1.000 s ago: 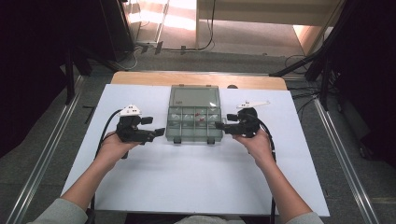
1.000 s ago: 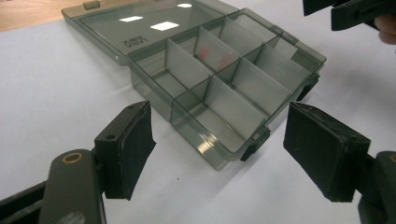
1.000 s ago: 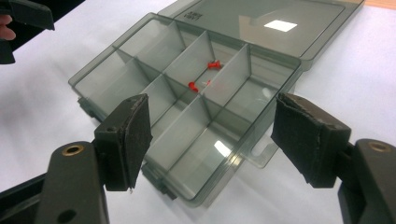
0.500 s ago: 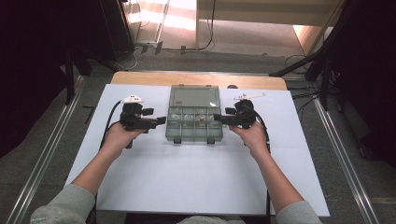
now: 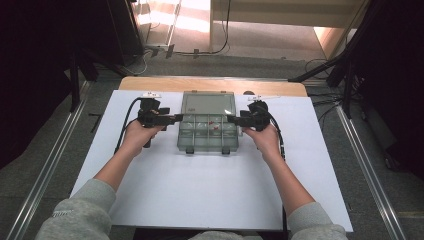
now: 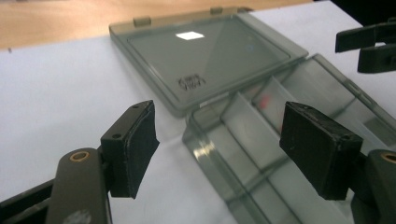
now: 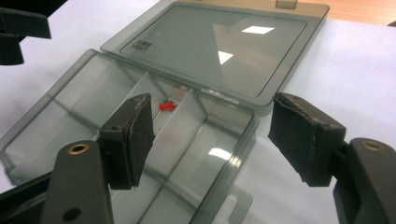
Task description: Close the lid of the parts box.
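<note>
A clear grey compartment box (image 5: 207,135) lies open on the white sheet, its lid (image 5: 208,103) flat behind it. Small red pieces (image 5: 215,121) sit in the right-hand compartments; one red piece (image 7: 166,106) shows by a divider. My left gripper (image 5: 176,118) stands open at the box's left wall near the hinge. In the left gripper view my left gripper (image 6: 217,140) straddles the box corner (image 6: 196,126) without touching it. My right gripper (image 5: 231,120) stands open at the right wall. My right gripper (image 7: 210,126) has the box's back corner (image 7: 252,114) between its pads, apart from both.
The white sheet (image 5: 200,200) covers the wooden table (image 5: 150,83), with bare room in front of the box and to both sides. Metal rails (image 5: 45,170) run along the floor on either side. Cables trail from both grippers.
Both hands have moved away from the person along the box's sides, from its middle to near the hinge line. The box has stayed put and both grippers stay open.
</note>
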Available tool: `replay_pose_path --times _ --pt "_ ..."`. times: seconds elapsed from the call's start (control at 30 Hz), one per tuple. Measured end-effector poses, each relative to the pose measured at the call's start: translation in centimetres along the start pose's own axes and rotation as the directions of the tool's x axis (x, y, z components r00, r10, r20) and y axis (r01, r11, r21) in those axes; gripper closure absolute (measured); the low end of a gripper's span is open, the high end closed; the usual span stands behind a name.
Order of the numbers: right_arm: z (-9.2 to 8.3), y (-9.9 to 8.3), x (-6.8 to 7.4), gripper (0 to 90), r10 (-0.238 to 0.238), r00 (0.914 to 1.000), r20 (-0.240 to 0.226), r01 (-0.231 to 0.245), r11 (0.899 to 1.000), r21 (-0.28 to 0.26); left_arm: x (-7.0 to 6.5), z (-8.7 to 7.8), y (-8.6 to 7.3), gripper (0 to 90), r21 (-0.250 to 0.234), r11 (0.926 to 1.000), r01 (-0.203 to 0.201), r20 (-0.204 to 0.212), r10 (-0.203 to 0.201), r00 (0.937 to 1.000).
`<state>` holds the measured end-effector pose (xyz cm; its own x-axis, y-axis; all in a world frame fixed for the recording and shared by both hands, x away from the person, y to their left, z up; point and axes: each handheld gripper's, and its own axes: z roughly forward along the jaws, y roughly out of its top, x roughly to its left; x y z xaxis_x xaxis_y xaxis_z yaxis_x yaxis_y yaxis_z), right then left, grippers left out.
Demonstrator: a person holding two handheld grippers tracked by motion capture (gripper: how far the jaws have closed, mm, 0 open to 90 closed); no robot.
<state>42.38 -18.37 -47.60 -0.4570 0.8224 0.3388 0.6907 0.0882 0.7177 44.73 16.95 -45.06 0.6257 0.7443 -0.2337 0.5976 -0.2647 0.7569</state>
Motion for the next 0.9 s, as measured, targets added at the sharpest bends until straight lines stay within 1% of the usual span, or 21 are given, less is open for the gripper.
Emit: replay_pose_path --times 0.03,0.17,0.23,0.33,0.37,0.43,0.47,0.53,0.57,0.6,0.63,0.67,0.7,0.73,0.8,0.83,0.9 --pt "0.1 0.1 0.0 31.5 0.003 1.0 0.0 -0.003 1.0 -0.001 0.0 0.3 0.2 26.8 0.004 1.0 0.0 -0.01 0.0 1.0" --pt "0.8 0.8 -0.2 31.5 0.004 1.0 0.009 -0.004 1.0 0.004 0.1 1.1 0.7 26.8 0.0 0.9997 0.023 -0.017 -0.023 0.9996" --pt "1.0 1.1 -0.5 32.1 0.006 0.9998 0.018 -0.006 1.0 0.008 0.3 1.4 1.0 26.8 0.014 0.9992 0.037 -0.014 -0.037 0.9992" --pt "1.3 1.6 -0.7 33.1 0.005 0.9985 0.055 -0.005 1.0 0.0 0.4 1.9 1.7 26.8 0.006 0.9986 0.052 -0.024 -0.052 0.9984" --pt "1.5 1.8 -0.8 32.7 0.012 0.9983 0.057 -0.012 1.0 0.003 0.4 2.0 1.9 26.8 -0.001 0.9983 0.059 -0.032 -0.059 0.9978" --pt "1.7 2.1 -1.0 32.8 0.009 0.9981 0.061 -0.01 1.0 0.004 0.6 2.5 2.4 26.8 0.013 0.9974 0.071 -0.044 -0.071 0.9965" --pt "2.0 2.3 -1.1 32.7 0.013 0.9982 0.059 -0.013 1.0 0.004 0.6 2.7 2.6 26.8 0.013 0.9975 0.069 -0.056 -0.068 0.9961" --pt "2.2 2.5 -1.3 32.8 0.018 0.9981 0.059 -0.018 1.0 0.005 0.7 3.1 2.9 26.8 0.011 0.9975 0.07 -0.068 -0.069 0.9953" --pt "2.4 2.6 -1.4 32.8 0.021 0.9979 0.062 -0.021 1.0 0.008 0.8 3.3 3.1 26.8 0.008 0.9963 0.086 -0.072 -0.085 0.9938" --pt "2.6 2.8 -1.5 32.8 0.03 0.9978 0.059 -0.031 0.999 0.009 1.0 3.7 3.4 26.8 0.022 0.9937 0.109 -0.071 -0.108 0.9916" --pt "2.7 2.9 -1.7 32.8 0.038 0.9974 0.062 -0.038 0.999 0.008 1.1 3.9 3.5 26.8 0.028 0.9929 0.116 -0.075 -0.114 0.9907" --pt "2.8 3.0 -1.8 32.8 0.042 0.9972 0.063 -0.042 0.999 0.008 1.3 4.1 3.7 26.8 0.018 0.9927 0.12 -0.09 -0.117 0.989" --pt "2.9 3.1 -2.0 32.8 0.043 0.9967 0.068 -0.044 0.999 0.009 1.4 4.3 3.7 26.9 0.008 0.9917 0.128 -0.097 -0.127 0.9872" --pt "3.0 3.2 -2.1 32.8 0.049 0.9966 0.067 -0.05 0.999 0.01 1.5 4.6 3.7 26.8 0.016 0.9898 0.141 -0.101 -0.139 0.9851" --pt "3.3 3.2 -2.2 33.1 0.053 0.9961 0.071 -0.053 0.999 0.004 1.6 5.1 3.5 26.9 0.032 0.9903 0.135 -0.126 -0.13 0.9835" --pt "3.4 3.1 -2.3 33.1 0.058 0.9955 0.076 -0.058 0.998 0.005 1.7 5.4 3.4 26.9 0.038 0.9895 0.139 -0.128 -0.134 0.9828" --pt "4.0 2.9 -2.2 33.0 0.068 0.9941 0.084 -0.07 0.997 0.015 1.8 5.8 3.1 26.9 0.048 0.9868 0.155 -0.113 -0.148 0.9825"
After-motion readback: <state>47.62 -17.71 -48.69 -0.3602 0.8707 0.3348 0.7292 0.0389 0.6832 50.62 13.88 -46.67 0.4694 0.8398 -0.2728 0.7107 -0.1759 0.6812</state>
